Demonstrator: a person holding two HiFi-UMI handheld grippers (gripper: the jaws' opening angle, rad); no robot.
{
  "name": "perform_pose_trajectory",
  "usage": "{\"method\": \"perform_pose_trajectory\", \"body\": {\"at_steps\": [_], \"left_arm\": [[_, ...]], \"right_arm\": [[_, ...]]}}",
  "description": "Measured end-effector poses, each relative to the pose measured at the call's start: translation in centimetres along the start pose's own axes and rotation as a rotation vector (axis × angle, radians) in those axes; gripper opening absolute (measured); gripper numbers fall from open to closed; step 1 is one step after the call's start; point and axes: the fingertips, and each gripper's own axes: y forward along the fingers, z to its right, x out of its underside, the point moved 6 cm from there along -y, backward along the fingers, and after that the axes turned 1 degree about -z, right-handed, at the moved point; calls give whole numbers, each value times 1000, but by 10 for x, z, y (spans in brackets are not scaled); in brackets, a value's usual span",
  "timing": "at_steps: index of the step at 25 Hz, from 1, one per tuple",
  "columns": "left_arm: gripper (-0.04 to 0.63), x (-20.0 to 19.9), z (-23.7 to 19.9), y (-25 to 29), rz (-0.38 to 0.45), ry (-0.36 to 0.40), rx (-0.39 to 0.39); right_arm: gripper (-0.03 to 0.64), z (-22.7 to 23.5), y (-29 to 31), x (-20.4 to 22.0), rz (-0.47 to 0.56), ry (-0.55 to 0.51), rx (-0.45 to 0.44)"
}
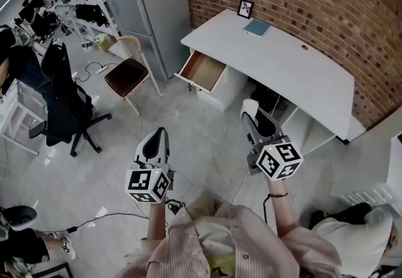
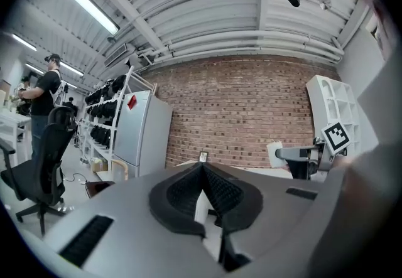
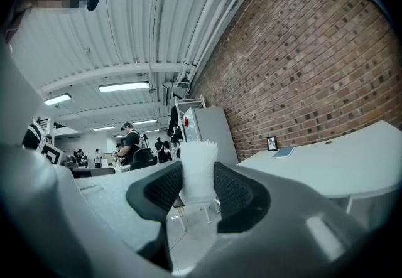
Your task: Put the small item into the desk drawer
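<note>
A small white item (image 1: 250, 105), soft and frayed along its top edge, sticks out between the pads of my right gripper (image 1: 253, 113), which is shut on it. In the right gripper view the white item (image 3: 198, 170) stands upright between the two black pads. My left gripper (image 1: 157, 135) is shut with nothing in it; its black pads (image 2: 217, 192) meet at the tips. Both grippers hang over the concrete floor, short of the white desk (image 1: 295, 66). The desk's wooden drawer (image 1: 202, 71) is pulled open at its left end and looks bare inside.
On the desk top lie a small picture frame (image 1: 245, 8) and a blue notebook (image 1: 257, 27). A wooden chair (image 1: 129, 74) and a black office chair (image 1: 63, 104) stand to the left, before a grey cabinet (image 1: 154, 0). Cables run over the floor.
</note>
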Motion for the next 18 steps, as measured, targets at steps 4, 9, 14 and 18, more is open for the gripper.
{"method": "perform_pose_trajectory", "body": {"at_steps": [4,9,14,18], "left_arm": [[-2,5,-3,2,-11,-13,-20],[-2,8,-11,20,-19,-23,-25],[-2,18,-28,51,-42,-40,-24],[-2,18,-54,90,-62,-57,-29]], "right_arm": [[161,7,3,4,-8,19,-6],[161,14,22,3,1,52,-47],[161,25,59,11,-35,39,-53],[161,39,102,17,-73,43,-43]]}}
